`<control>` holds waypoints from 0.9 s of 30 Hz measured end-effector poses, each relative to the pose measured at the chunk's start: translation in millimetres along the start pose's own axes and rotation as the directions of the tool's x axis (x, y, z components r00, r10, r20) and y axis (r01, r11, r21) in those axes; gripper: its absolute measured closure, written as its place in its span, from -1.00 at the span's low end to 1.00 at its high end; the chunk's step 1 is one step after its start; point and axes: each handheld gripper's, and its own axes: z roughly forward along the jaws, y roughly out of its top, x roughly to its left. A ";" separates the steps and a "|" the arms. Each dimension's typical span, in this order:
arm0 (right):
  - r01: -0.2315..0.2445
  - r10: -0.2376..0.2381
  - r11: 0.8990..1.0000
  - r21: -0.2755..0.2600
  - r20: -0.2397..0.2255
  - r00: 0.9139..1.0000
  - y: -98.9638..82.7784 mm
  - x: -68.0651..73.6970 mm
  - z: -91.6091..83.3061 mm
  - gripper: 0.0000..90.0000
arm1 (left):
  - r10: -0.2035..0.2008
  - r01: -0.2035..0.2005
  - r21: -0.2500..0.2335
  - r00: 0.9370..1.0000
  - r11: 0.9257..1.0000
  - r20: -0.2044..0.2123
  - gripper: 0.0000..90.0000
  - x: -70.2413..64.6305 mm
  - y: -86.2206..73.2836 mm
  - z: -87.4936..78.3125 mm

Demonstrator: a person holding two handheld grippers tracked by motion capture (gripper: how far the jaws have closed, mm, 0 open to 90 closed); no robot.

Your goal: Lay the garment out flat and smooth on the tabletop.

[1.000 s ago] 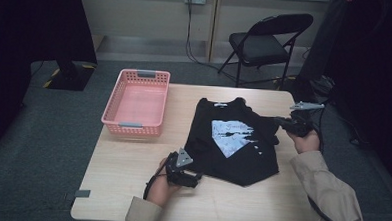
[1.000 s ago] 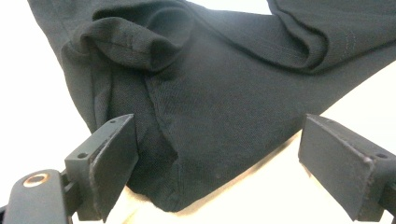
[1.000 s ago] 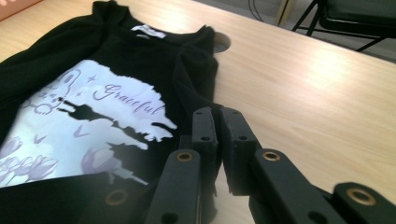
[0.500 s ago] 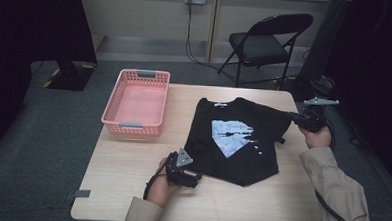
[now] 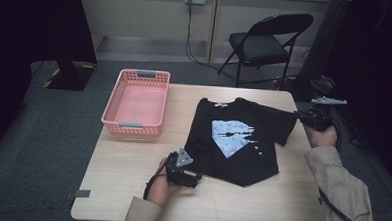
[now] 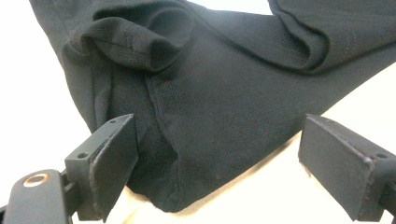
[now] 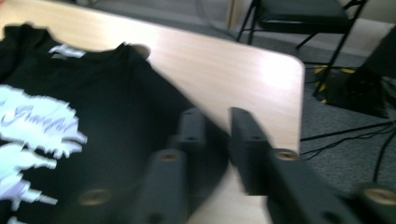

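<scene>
At lower centre, left tool (image 5: 197,179) spread around black shirt (image 5: 237,142) hem; at right edge, right tool (image 5: 300,115), just opening, empty.

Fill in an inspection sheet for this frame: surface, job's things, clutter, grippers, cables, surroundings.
Surface: light wooden table, bare around the items.
Job's things: black cotton T-shirt with a white chest print lies spread flat; its right sleeve reaches the table's right edge.
Clutter: empty pink plastic lattice basket left of the shirt.
Grippers: left gripper open, jaws straddling the shirt's hem corner, not pressing. Right gripper at the sleeve, jaws just opened a little, nothing seen between them.
Cables: black lead trails from the left gripper; wall cord hangs from a socket.
Surroundings: black folding chair, grey carpet.
</scene>
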 end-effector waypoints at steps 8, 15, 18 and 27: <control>-0.004 0.003 1.000 -0.019 -0.057 0.998 -2.6 7.0 -7.5 -0.23 | 0.000 0.000 0.000 1.000 1.000 -0.001 -0.74 -0.2 0.0 0.0; 0.022 -0.019 1.000 0.015 -0.169 0.986 -18.4 34.8 0.7 -0.50 | 0.000 0.000 0.000 1.000 1.000 -0.001 -0.74 -0.2 0.0 0.0; 0.046 -0.041 0.999 0.023 -0.187 0.981 -22.9 46.5 1.4 -0.57 | -0.001 0.001 0.000 1.000 1.000 -0.002 -0.74 -0.3 0.0 0.0; 0.071 -0.063 0.997 0.024 -0.233 0.970 -30.1 69.1 -2.6 -0.71 | -0.003 0.003 0.000 1.000 1.000 -0.003 -0.74 -0.5 0.0 0.0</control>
